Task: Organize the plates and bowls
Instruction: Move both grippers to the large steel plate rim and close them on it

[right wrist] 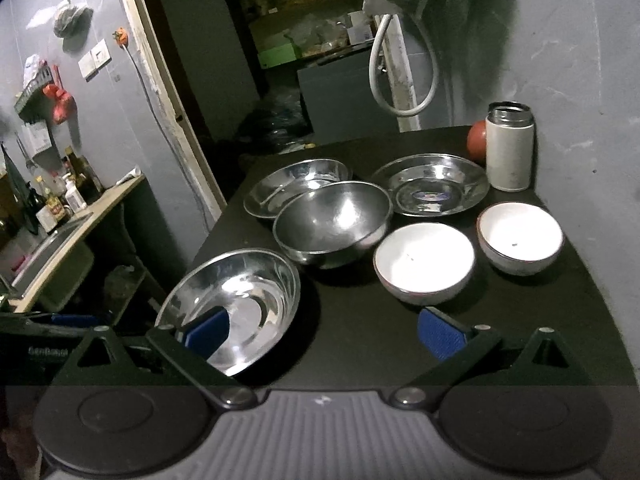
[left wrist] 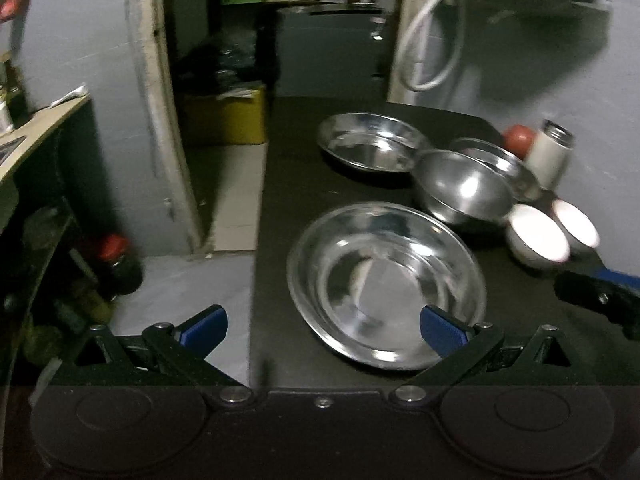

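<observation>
Nearest the left wrist camera, the left gripper (left wrist: 324, 330) is seen spread wide and empty, its right blue pad (left wrist: 442, 330) lying over the near rim of the near plate (left wrist: 384, 284); contact cannot be told. Its left pad hangs off the table (left wrist: 280, 200) edge, over the floor.

The right gripper (right wrist: 324, 336) is likewise spread wide, nothing held. Its left pad (right wrist: 208, 334) sits in front of the near plate (right wrist: 236, 300), its right pad over bare table (right wrist: 360, 332), just short of the near white bowl (right wrist: 424, 262).

Nothing is stacked yet. Laid out separately on the dark table: near plate at the front left corner, steel bowl (right wrist: 332, 222) behind it, far plate (right wrist: 296, 192) partly hidden by that bowl, rimmed plate (right wrist: 430, 190) at the back right, far white bowl (right wrist: 520, 236) beside the near one. A flask (right wrist: 510, 146) and a red fruit (right wrist: 478, 138) stand at the back, untouched.

Step judged: approach, first pick not yet made. The near plate is likely the left gripper's target. Next move would call for shifting that gripper right so the rim falls between the pads, then closing on the thin edge. Slip risk is judged high on polished steel. The white bowls are probably to be nested by the right gripper.
</observation>
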